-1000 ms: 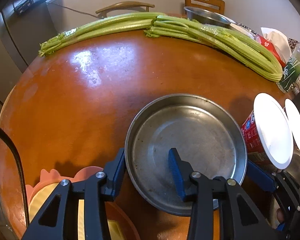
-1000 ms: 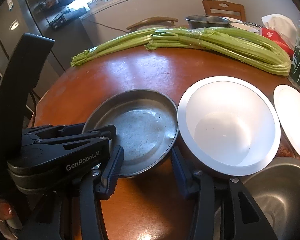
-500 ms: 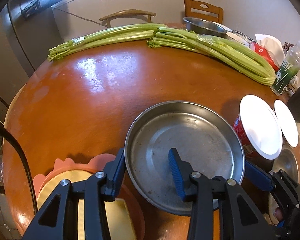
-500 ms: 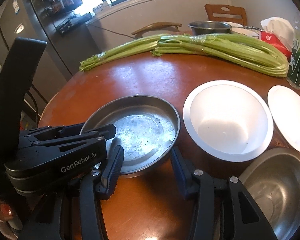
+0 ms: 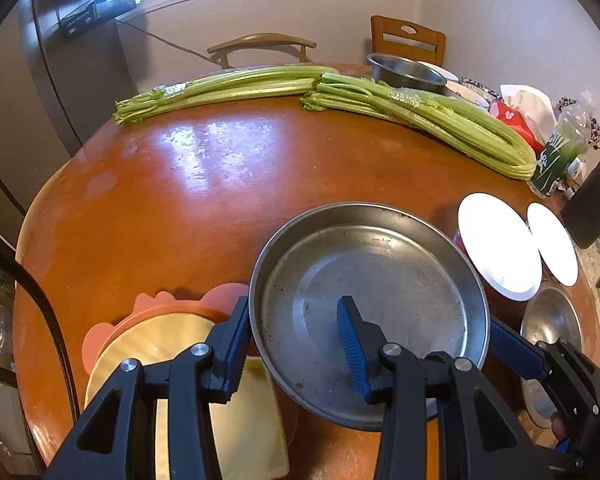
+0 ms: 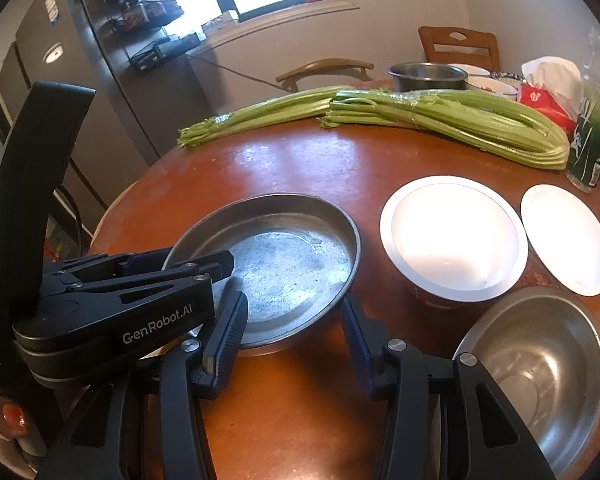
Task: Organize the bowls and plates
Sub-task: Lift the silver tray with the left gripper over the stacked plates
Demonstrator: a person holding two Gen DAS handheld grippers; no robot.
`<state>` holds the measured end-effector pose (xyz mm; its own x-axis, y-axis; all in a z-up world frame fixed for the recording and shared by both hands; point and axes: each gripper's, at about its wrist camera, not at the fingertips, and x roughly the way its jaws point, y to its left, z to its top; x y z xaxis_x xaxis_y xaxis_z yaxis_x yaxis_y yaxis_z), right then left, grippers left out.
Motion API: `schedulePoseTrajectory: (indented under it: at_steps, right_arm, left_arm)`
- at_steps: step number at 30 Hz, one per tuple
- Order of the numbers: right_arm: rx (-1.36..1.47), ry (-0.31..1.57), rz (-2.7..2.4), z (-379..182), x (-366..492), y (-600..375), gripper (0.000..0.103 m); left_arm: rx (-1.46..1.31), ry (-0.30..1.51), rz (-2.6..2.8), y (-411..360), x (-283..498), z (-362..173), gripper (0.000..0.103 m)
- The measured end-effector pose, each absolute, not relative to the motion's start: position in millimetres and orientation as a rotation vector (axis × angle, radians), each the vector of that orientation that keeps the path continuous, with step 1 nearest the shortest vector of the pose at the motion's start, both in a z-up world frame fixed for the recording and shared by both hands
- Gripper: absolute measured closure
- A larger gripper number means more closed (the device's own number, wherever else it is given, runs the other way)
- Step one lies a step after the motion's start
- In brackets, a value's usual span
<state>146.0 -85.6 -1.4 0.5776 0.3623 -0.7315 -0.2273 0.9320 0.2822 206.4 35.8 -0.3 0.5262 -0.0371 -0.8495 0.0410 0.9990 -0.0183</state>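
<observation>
Steel pan rim sits between my left gripper fingers, which look closed on it, over the pink plate. Lower level, release gently. Right gripper wide, empty, just short of the pan.

We read "GenRobot.AI" in pale letters on the black body of the left gripper, at eight o'clock in the right wrist view. At its nine o'clock edge we make out further small print, cut off and too partial to read. The green bottle at three o'clock carries white markings we cannot decipher.
</observation>
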Motion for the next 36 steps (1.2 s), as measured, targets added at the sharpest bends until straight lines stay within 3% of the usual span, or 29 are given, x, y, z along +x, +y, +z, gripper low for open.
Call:
schedulePoseTrajectory:
  at_steps: [18,36]
  right_arm:
    - [0.079,0.831,0.440,22,115,-39,0.053]
    - [0.008,0.841,0.601,6,108,21,0.053]
  left_arm:
    - [-0.081,0.947,0.015,91,161,22,0.060]
    - [-0.150,0.889,0.133,155,120,19,0.060]
